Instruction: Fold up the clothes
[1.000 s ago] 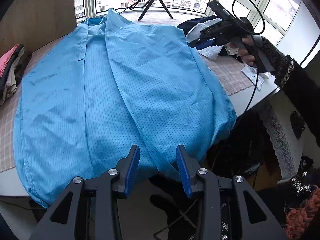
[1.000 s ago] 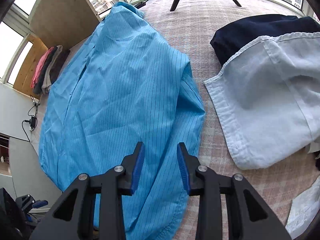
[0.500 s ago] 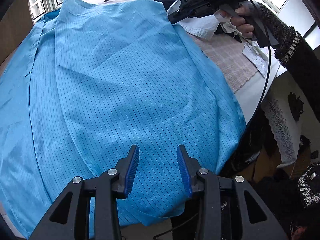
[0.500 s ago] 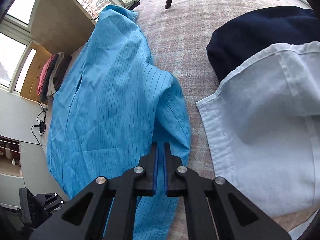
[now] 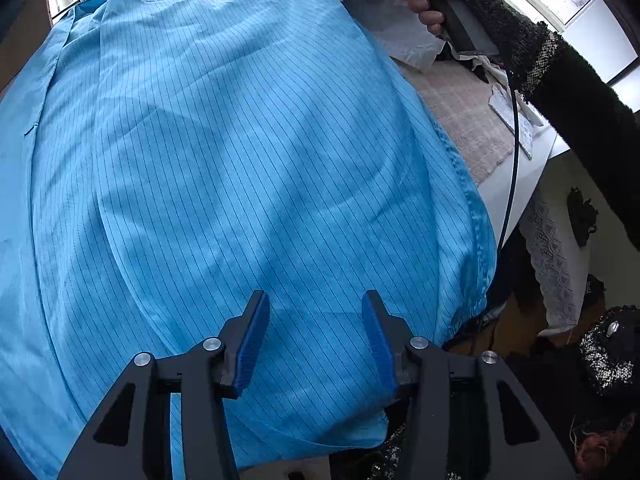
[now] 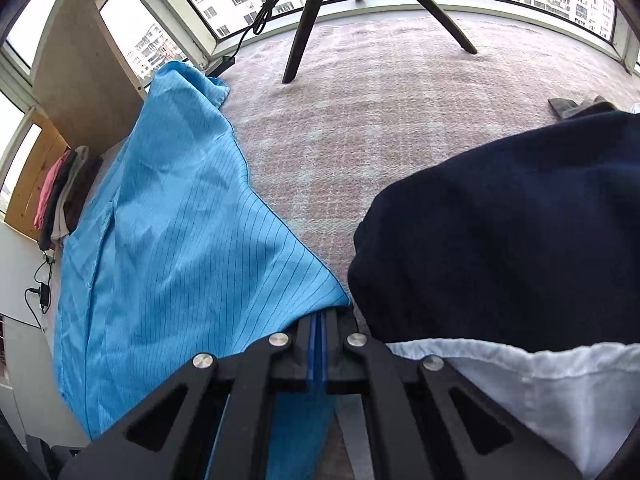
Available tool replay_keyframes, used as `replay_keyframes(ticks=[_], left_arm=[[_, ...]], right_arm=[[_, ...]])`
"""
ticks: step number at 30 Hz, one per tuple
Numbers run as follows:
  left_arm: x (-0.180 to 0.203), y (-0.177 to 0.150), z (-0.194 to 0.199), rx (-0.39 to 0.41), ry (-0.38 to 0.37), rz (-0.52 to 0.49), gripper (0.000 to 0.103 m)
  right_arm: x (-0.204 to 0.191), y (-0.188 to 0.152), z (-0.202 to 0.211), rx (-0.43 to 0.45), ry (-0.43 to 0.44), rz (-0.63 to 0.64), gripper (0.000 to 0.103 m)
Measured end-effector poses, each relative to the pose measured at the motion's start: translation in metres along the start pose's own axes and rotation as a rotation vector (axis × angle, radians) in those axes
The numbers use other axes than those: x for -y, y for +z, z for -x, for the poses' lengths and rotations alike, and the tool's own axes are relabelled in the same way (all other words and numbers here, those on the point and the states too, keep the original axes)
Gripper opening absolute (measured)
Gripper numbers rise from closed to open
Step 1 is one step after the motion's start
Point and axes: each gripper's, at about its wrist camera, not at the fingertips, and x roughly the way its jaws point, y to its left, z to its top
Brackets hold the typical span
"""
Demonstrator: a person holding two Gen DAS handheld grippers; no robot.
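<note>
The left gripper (image 5: pixel 316 332) hangs over the near hem of the bright blue pinstriped garment (image 5: pixel 240 160), its blue-padded jaws opening with only flat cloth beneath, nothing pinched. The right gripper (image 6: pixel 319 350) is clamped tight on the garment's right edge (image 6: pixel 180 248), the fabric pulled to a point at its tips. The garment lies spread across the pinkish checked tablecloth (image 6: pixel 380 120), beside a dark navy garment (image 6: pixel 500 232) lying on a white shirt (image 6: pixel 540 384). A black tripod leg (image 6: pixel 300 32) stands beyond.

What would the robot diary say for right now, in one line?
task: fold clothes | left gripper: opening over blue garment | right gripper: shut on blue garment edge | beside: navy garment
</note>
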Motion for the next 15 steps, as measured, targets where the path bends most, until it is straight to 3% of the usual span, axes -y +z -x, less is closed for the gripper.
replay_keyframes(ticks=[5,7,10,13,15], left_arm=[[-0.002,-0.017,0.021,0.026,0.011,0.035,0.046],[-0.008,-0.031,0.032,0.034,0.015,0.07,0.046],[-0.016,-0.054,0.042,0.035,0.026,0.128,0.046],[-0.026,-0.074,0.042,0.026,0.004,0.19,0.046],[-0.027,-0.085,0.041,0.025,-0.017,0.225,0.046]], right_arm=[[-0.001,-0.02,0.036,-0.009,0.04,0.035,0.004],[-0.006,-0.041,0.054,-0.025,0.105,0.038,0.004],[-0.023,-0.09,0.068,-0.095,0.209,0.036,0.011],[-0.041,-0.149,0.076,-0.156,0.24,0.053,0.013],[-0.052,-0.181,0.078,-0.19,0.285,0.033,0.021]])
